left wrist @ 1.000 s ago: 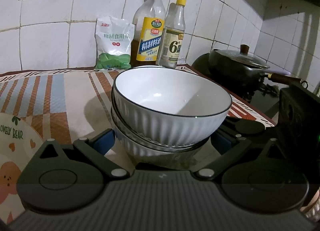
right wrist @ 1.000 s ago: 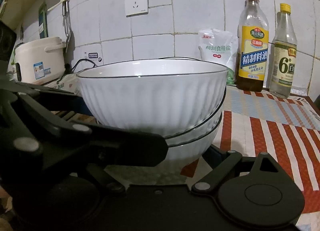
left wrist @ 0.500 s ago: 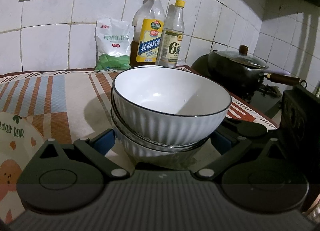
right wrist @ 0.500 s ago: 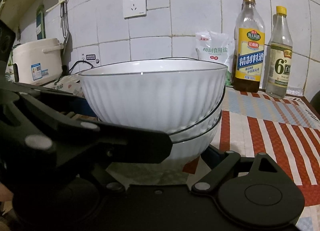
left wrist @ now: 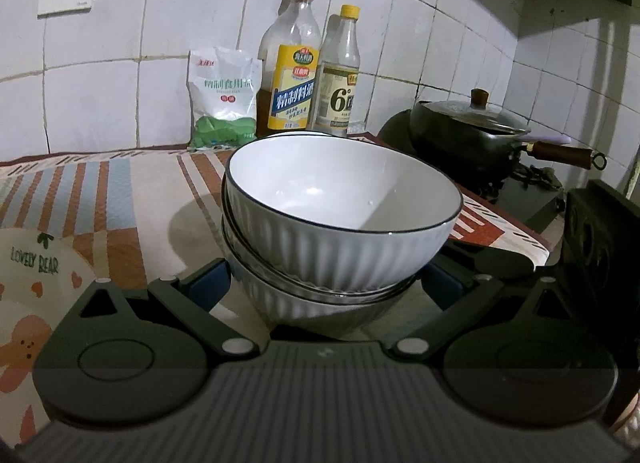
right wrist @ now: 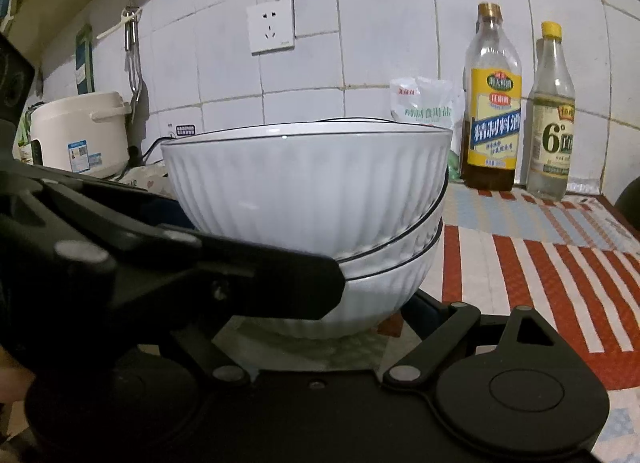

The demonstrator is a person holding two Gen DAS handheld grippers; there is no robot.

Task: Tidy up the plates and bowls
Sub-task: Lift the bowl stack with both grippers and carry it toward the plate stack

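While the stack of bowls (left wrist: 340,239) sits on the striped cloth (left wrist: 120,199) near the middle of the counter, both tools frame it from the near side. It looks like three white ribbed bowls with thin dark rims, nested one inside another; the top bowl (right wrist: 308,191) sits slightly askew in the ones below.

In the left wrist view, the left gripper (left wrist: 326,283) has its jaws spread wide, one blue pad on each side of the lowest bowl; whether the pads actually press on it I cannot tell. The right gripper (right wrist: 320,319) also stands wide, its fingers flanking the foot of the stack, and its contact is just as unclear, because the left tool's dark body crosses in front of that side.

A cartoon bear plate (left wrist: 28,295) lies to the left of the stack, partly under the left tool. Against the tiled wall behind stand a salt bag (left wrist: 222,99), a yellow-labelled bottle (left wrist: 292,75) and a clear bottle (left wrist: 340,79). A lidded pan (left wrist: 468,127) sits on the stove to the right, and a rice cooker (right wrist: 80,135) is far left.

By my reading, the step in hand is handling the stacked bowls as one unit. The next move calls for level, even support low on the stack, since the tilted top bowl could slide.
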